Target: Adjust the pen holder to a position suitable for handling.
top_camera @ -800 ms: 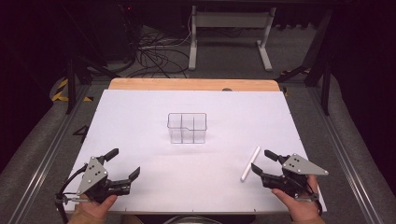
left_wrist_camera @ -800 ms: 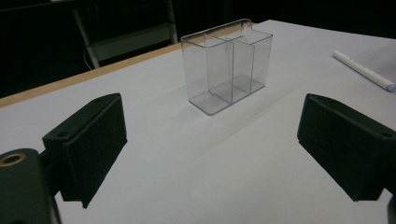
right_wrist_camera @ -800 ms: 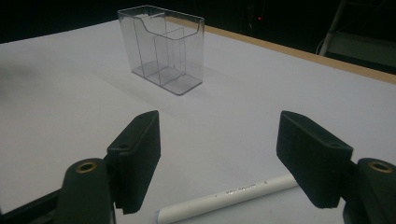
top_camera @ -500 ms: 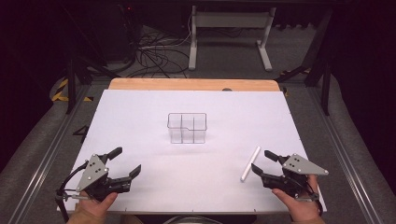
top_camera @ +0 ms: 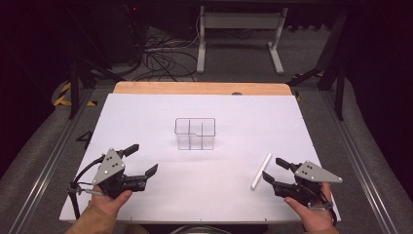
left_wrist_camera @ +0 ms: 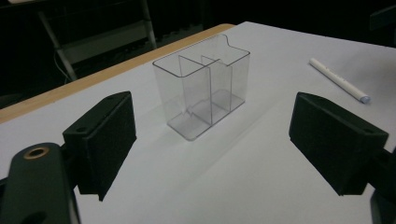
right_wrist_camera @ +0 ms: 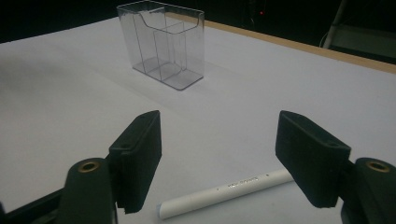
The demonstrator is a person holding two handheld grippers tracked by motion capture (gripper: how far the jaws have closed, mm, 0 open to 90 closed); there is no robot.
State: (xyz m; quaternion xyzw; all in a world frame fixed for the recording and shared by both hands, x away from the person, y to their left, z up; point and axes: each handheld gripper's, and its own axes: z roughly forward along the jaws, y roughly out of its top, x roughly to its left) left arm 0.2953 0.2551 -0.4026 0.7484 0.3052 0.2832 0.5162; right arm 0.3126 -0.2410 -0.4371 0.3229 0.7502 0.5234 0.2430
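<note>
white pen (top_camera: 261, 170) lies just left of the right hand-held gripper (top_camera: 275, 171), long axis running near-to-far; both grippers wide open, empty.

pen (right_wrist_camera: 229, 192): far end behind right finger | print too small to read
</note>
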